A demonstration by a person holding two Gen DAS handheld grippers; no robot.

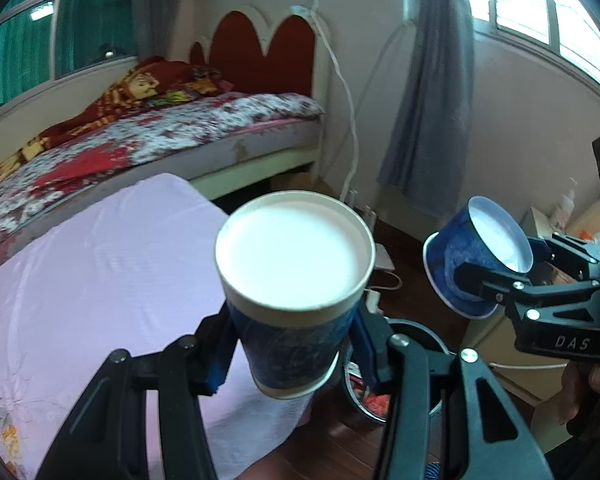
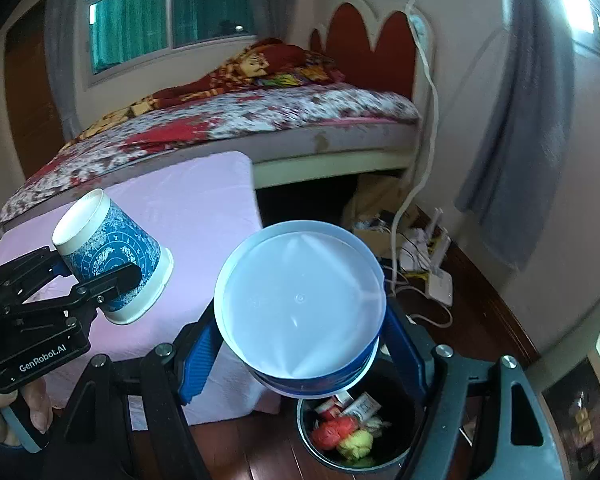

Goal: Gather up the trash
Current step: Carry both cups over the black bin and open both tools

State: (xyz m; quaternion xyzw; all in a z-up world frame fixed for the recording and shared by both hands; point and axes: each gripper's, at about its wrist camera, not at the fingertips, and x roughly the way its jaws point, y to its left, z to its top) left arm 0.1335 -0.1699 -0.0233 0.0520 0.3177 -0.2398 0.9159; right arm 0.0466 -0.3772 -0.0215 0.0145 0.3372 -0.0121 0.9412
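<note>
- Left wrist view: the left gripper is clamped on a tall paper cup, blue patterned wall, white flat bottom facing the camera, so the cup is held upside down and tilted toward the lens.
- The blue finger pads press the cup's wall on both sides; its rolled white rim points down.
- Just below and right of that cup sits the dark round trash bin, mostly hidden behind the gripper's linkage.
- To the right in the same view, the right gripper grips a shorter blue cup, tipped on its side with the white bottom facing up and right.
- Right wrist view: the short cup fills the middle, its pale bottom toward the camera, pinched between blue pads, hanging directly above the bin.
- Inside the bin lie red and yellow crumpled wads and small packets.
- The left gripper appears at the left, holding the tall cup over the pink-covered table.
- The table's corner stands just beside the bin; dark wooden floor runs around both.
- Beyond the table, the bed edge runs across; cables and white boxes crowd the floor near the grey curtain.
- The two cups are apart, with open air between them.
</note>
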